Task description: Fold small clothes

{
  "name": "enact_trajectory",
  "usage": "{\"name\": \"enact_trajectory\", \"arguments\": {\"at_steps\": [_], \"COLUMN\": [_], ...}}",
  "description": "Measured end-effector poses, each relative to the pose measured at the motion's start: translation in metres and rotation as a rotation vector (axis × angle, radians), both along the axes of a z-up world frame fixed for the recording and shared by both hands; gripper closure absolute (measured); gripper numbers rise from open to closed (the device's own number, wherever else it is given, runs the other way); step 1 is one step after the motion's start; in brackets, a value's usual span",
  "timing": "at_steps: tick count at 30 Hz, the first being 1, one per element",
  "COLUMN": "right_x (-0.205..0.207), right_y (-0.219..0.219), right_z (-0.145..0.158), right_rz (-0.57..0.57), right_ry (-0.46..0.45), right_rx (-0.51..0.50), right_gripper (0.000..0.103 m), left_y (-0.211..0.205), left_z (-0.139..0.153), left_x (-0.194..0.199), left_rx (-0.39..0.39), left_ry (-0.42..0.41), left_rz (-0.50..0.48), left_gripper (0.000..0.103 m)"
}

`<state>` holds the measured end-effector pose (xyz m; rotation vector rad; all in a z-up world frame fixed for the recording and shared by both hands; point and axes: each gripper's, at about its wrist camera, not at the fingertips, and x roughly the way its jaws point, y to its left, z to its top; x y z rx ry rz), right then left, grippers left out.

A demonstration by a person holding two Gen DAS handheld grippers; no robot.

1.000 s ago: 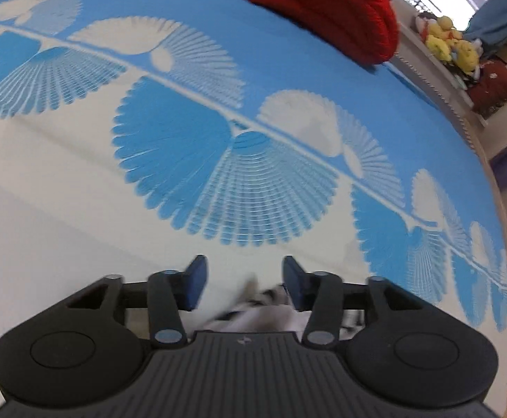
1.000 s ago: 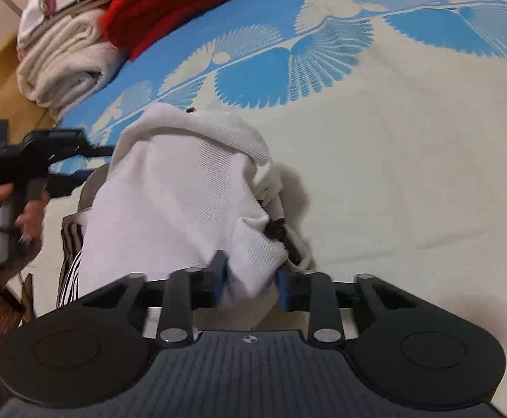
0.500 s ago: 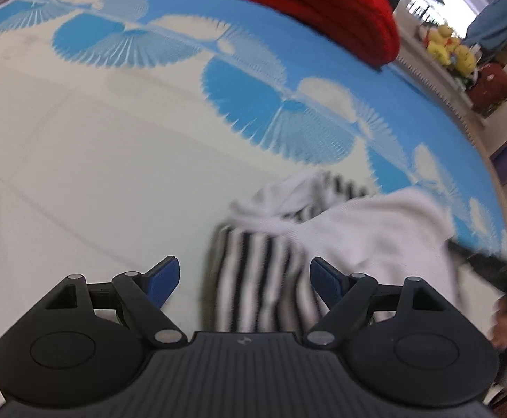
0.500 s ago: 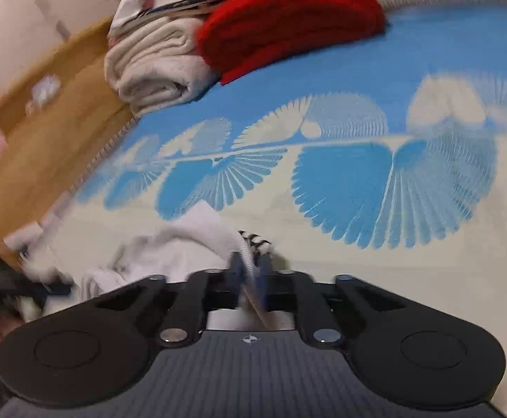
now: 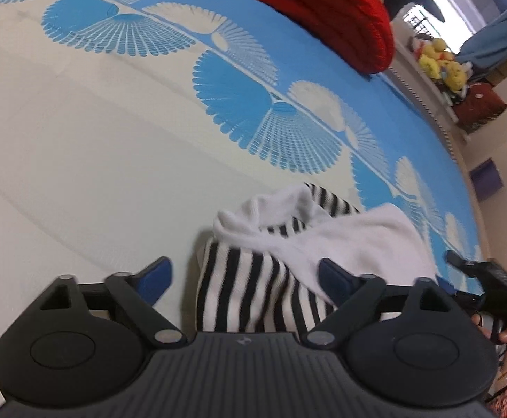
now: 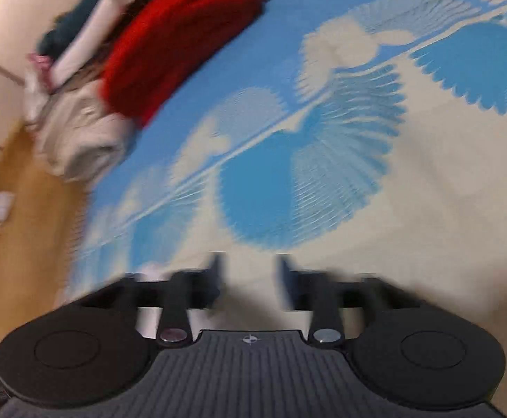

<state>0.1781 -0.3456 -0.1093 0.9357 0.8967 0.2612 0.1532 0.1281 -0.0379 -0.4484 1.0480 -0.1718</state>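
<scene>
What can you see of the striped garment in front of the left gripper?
The striped garment is a small soft knit with black and white stripes on one part and plain white on the rest. It lies crumpled and unfolded on the blue and cream bedspread, between the open fingers of the left gripper, which do not grip it.

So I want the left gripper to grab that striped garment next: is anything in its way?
Nothing visible: the left gripper is open, and the striped garment lies right between its fingers on the bedspread.
</scene>
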Motion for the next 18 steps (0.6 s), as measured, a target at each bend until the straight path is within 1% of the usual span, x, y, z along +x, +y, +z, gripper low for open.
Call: {"name": "enact_trajectory", "arguments": {"at_steps": [1,2,3,5,7,8,9,11,13,14,15,16,18], "right_x": [-0.008,-0.018,-0.027,-0.041,-0.054,-0.061,-0.067,-0.082,-0.091,-0.095,-0.098,-0.101,-0.105], "right_y": [-0.001,0.0,0.003,0.016,0.029,0.037,0.044,0.057,0.068,0.073,0.077,0.079,0.082], "right_z": [0.008,0.016,0.024,0.038,0.042,0.041,0.04,0.036,0.03,0.027,0.025,0.024,0.021], "right_rz": [0.023,0.05,0.081,0.133,0.176,0.197,0.218,0.259,0.294,0.295,0.293,0.29,0.276], "right_ry": [-0.008,-0.025,-0.043,-0.064,-0.054,-0.035,-0.005,0.024,0.047,0.053,0.061,0.064,0.057], "right_rx": [0.024,0.031,0.018,-0.036,-0.101,-0.131,-0.165,-0.211,-0.233,-0.227,-0.231,-0.235,-0.242], "right_gripper": [0.021,0.021,0.021,0.02,0.02,0.02,0.02,0.02,0.02,0.018,0.017,0.016,0.018], "left_y": [0.0,-0.001,-0.002,-0.006,-0.015,-0.019,-0.024,-0.032,-0.041,-0.05,-0.058,-0.068,-0.079], "left_z": [0.002,0.004,0.005,0.006,0.003,0.001,-0.002,-0.007,-0.012,-0.016,-0.019,-0.025,-0.035], "left_x": [-0.008,-0.016,-0.022,-0.039,-0.064,-0.079,-0.094,-0.12,-0.141,-0.149,-0.152,-0.152,-0.142], "left_rx": [0.003,0.012,0.021,0.025,0.039,0.039,0.028,0.0,-0.024,-0.021,-0.004,0.049,0.176], "left_ry": [-0.005,-0.006,-0.001,0.021,0.035,0.042,0.051,0.079,0.094,0.11,0.115,0.123,0.115], "left_rz": [-0.007,-0.011,-0.015,-0.023,-0.06,-0.085,-0.121,-0.19,-0.248,-0.305,-0.341,-0.361,-0.331], "left_gripper": [0.002,0.001,0.001,0.001,0.001,0.001,0.001,0.001,0.001,0.001,0.001,0.001,0.001]}}
